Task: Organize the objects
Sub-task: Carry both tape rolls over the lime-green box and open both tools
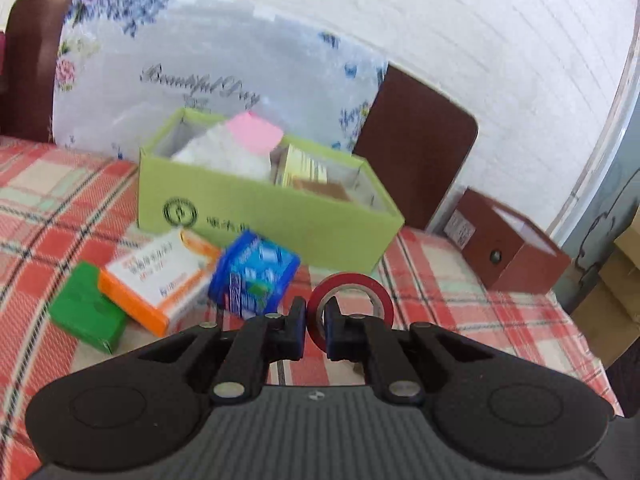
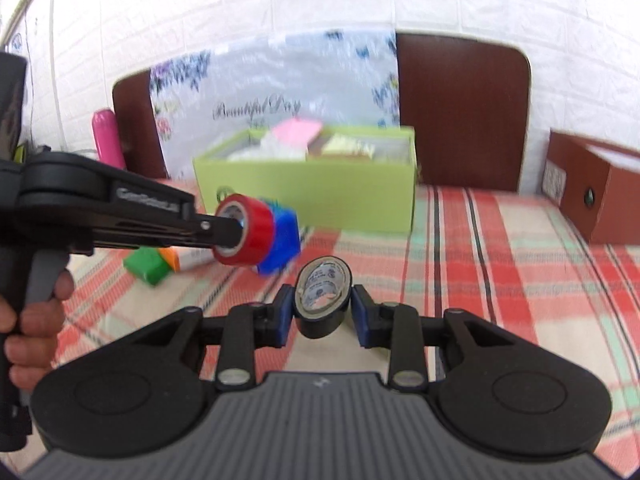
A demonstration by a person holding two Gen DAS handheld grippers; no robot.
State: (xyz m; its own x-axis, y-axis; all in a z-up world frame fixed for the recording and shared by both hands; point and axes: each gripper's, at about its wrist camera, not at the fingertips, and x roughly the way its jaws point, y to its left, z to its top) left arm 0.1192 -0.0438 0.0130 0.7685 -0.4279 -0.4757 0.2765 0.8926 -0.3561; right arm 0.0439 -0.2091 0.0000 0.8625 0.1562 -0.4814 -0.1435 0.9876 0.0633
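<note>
Sorting partly complete. The green open box (image 1: 256, 216), ahead of both sets of jaws, already holds pink notes and small cartons. Left gripper (image 1: 315, 322): jaws almost fully closed, pinching the wall of a glossy red tape roll (image 1: 362, 286) held on edge between them. Right gripper (image 2: 321, 312): jaws partly closed on a black tape roll (image 2: 322, 300) with a printed core. Remaining loose ahead-left of the left jaws: blue box (image 1: 254, 274), orange-and-white carton (image 1: 160, 280), green box (image 1: 86, 310).

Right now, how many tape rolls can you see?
2: red roll in the left hand-held gripper, black roll in the right hand-held gripper. The green box may hide more.
</note>
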